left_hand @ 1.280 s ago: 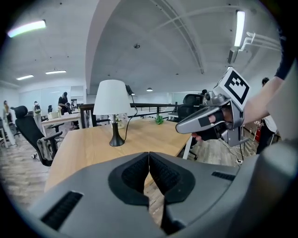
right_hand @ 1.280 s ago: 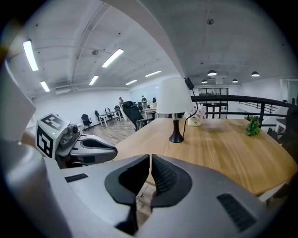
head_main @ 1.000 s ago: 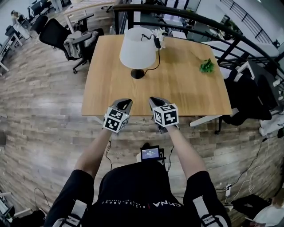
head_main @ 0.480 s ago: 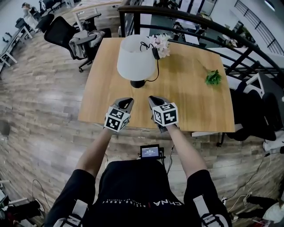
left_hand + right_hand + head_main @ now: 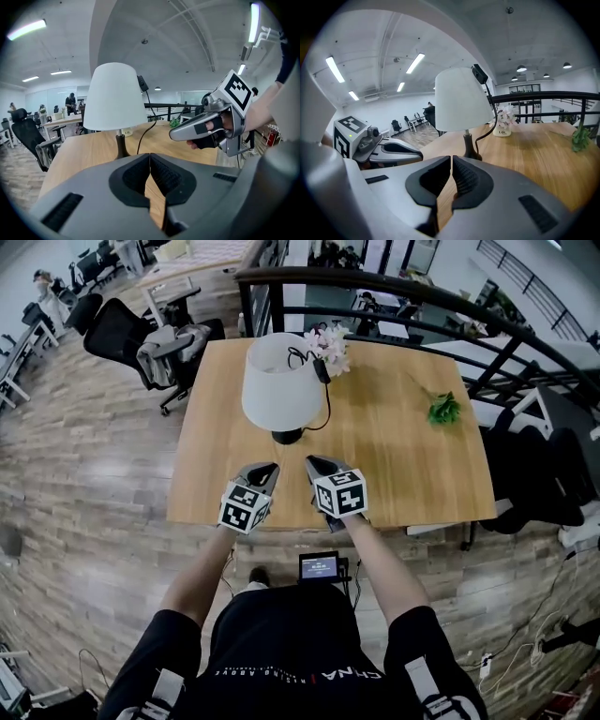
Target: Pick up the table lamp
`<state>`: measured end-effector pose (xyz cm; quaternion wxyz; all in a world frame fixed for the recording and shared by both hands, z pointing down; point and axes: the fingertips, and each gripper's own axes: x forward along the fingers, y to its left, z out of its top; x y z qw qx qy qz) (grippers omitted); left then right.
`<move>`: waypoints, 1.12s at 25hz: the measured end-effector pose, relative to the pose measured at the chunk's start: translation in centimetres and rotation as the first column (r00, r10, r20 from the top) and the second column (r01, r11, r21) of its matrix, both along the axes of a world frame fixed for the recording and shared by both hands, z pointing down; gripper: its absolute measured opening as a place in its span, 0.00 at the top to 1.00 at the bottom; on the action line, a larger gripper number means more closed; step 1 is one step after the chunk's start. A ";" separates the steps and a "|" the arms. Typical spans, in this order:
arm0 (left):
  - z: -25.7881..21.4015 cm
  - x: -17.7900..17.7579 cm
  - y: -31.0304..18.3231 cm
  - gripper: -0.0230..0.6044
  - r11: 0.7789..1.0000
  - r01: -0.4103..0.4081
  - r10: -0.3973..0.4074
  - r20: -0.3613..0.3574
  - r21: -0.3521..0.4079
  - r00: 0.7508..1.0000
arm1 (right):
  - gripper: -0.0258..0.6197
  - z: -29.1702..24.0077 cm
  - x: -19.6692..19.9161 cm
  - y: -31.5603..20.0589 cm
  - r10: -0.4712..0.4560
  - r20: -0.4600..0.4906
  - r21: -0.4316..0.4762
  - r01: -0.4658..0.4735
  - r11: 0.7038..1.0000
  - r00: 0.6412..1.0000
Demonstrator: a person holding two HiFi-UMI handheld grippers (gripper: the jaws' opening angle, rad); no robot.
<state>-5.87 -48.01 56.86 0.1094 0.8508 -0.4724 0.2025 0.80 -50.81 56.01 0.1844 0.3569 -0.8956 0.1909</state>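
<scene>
The table lamp (image 5: 278,382) stands upright on the wooden table (image 5: 384,456), with a white shade, a dark stem and base (image 5: 287,436) and a black cord (image 5: 327,404) hanging from the shade. In the left gripper view the lamp (image 5: 115,98) is ahead and slightly left; in the right gripper view the lamp (image 5: 462,101) is straight ahead. My left gripper (image 5: 267,468) and right gripper (image 5: 314,463) hover side by side over the table's near edge, short of the lamp base. Both are shut and hold nothing.
A small vase of pale flowers (image 5: 330,345) stands just behind the lamp. A green plant sprig (image 5: 442,409) lies at the table's right. A black railing (image 5: 403,285) runs behind the table. Office chairs (image 5: 141,334) stand at the far left.
Both grippers have moved forward over the table's near edge, closer to the lamp. Their jaws stayed shut.
</scene>
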 end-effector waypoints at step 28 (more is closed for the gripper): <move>-0.9 -3.0 -2.4 0.93 0.998 -0.057 0.058 -0.023 0.021 0.998 | 0.90 -1.9 -2.4 -1.7 0.069 0.007 0.027 -0.070 0.997 0.998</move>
